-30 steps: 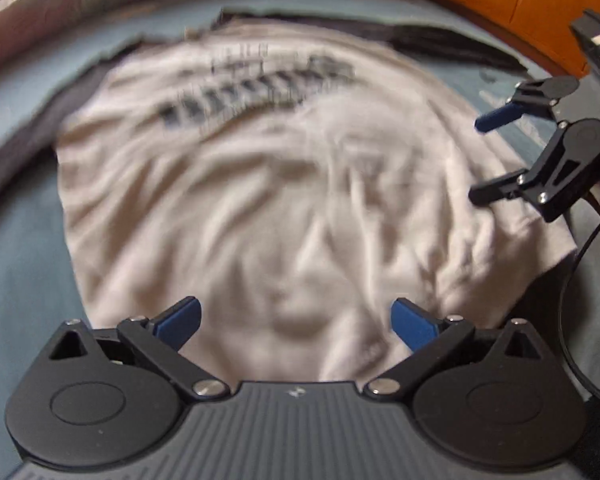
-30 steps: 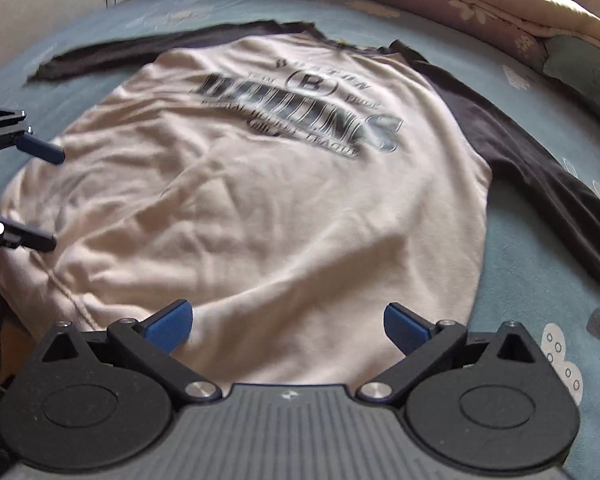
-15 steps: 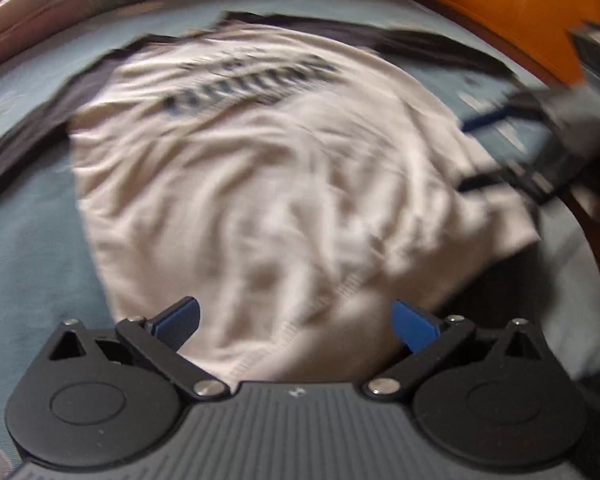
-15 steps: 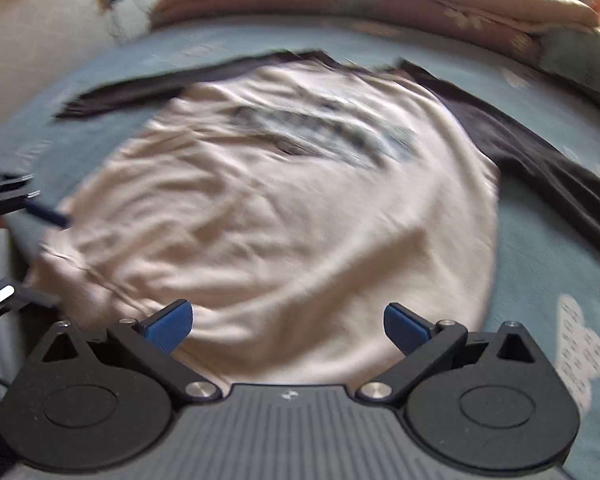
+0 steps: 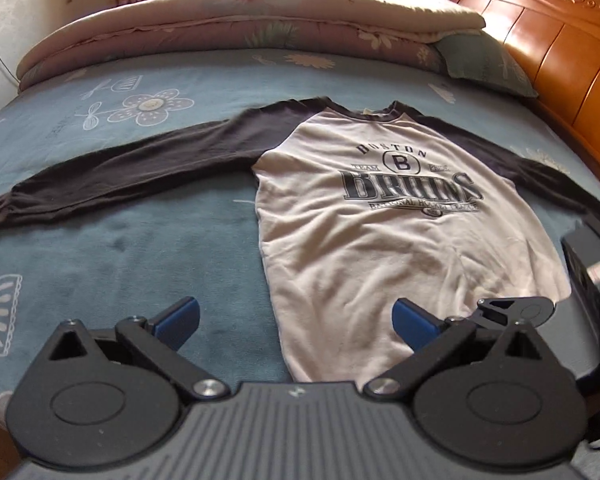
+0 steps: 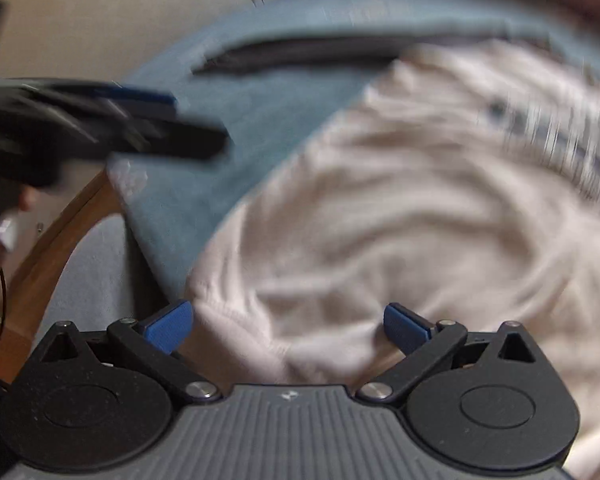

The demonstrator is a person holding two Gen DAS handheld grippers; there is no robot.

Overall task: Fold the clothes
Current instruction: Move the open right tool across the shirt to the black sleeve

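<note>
A long-sleeved shirt [image 5: 383, 248] lies flat, front up, on the blue bedspread [image 5: 140, 248]. Its body is cream with a dark "Boston Bruins" print, and both dark sleeves [image 5: 132, 172] are spread out sideways. My left gripper [image 5: 296, 320] hovers open over the shirt's lower left hem, holding nothing. The right wrist view is blurred by motion. There my right gripper [image 6: 288, 326] is open, with the shirt's hem corner [image 6: 268, 332] lying between its fingers. The left gripper [image 6: 196, 120] shows as a dark smear at the upper left of that view.
A folded quilt [image 5: 252, 12] and a green pillow [image 5: 475, 60] lie along the far side of the bed. An orange wooden headboard [image 5: 559, 52] stands at the right. In the right wrist view the bed's wooden edge [image 6: 56, 236] and the floor show at the lower left.
My left gripper has drawn back and shifted left, so the whole shirt now shows. My right gripper has swung down toward the hem's corner. Both have stayed open.
</note>
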